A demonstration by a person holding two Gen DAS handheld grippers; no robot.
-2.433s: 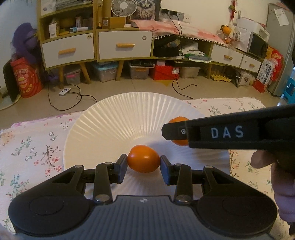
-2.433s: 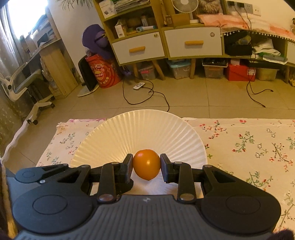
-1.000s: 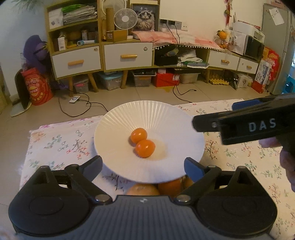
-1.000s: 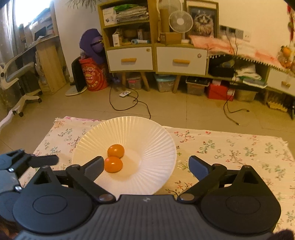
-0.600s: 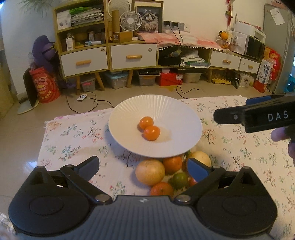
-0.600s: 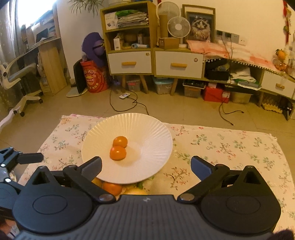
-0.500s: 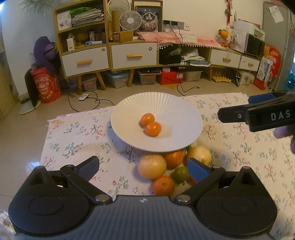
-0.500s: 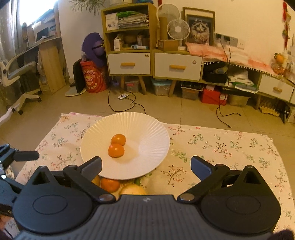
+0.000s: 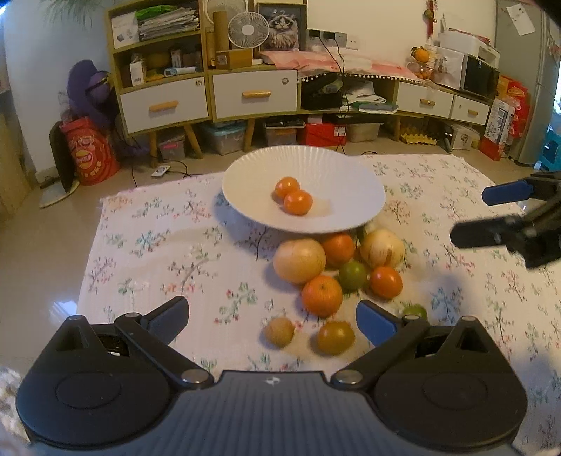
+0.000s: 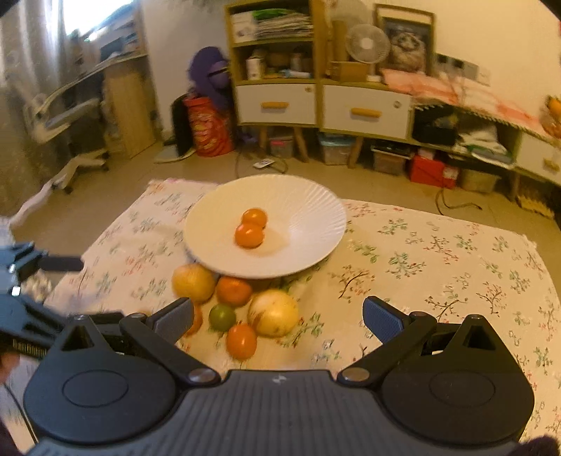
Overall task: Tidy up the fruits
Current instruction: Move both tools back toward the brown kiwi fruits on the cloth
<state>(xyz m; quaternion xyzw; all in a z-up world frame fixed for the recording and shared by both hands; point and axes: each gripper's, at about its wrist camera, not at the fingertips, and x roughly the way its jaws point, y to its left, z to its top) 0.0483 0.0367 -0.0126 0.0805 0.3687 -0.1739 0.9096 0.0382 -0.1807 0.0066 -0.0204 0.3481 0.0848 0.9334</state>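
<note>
A white ribbed plate (image 9: 305, 214) sits on a surface covered by a floral cloth (image 9: 168, 245). Two small orange fruits (image 9: 298, 202) lie touching each other near the plate's centre.

Just in front of the plate, on the cloth, a loose cluster of fruit lies unsorted. A large pale yellow fruit (image 9: 299, 260) and a second pale round fruit (image 9: 381, 248) flank an orange (image 9: 338, 248) that sits right at the plate's near rim. Closer to the camera are a green fruit (image 9: 352, 275), a reddish-orange fruit (image 9: 385, 281) and a larger orange (image 9: 322, 295). Nearest the left claw (image 9: 273, 317) lie a small brown fruit (image 9: 278, 331), a yellow-green fruit (image 9: 336, 337) and another green fruit (image 9: 414, 311), partly hidden behind the claw's right finger.

The left claw is spread wide and grips nothing; the small brown and yellow-green fruits lie on the cloth in the gap between its fingers. The right claw (image 10: 278, 317) is also spread wide and empty, above the pale fruit, green fruit and reddish-orange fruit. Each claw shows at the edge of the other's view, well apart from the fruit.

Beyond the surface are a tiled floor, a low cabinet with white drawers (image 9: 254, 94), a desk fan (image 9: 248, 32), a framed cat picture (image 9: 282, 26) and storage boxes under the cabinet.
</note>
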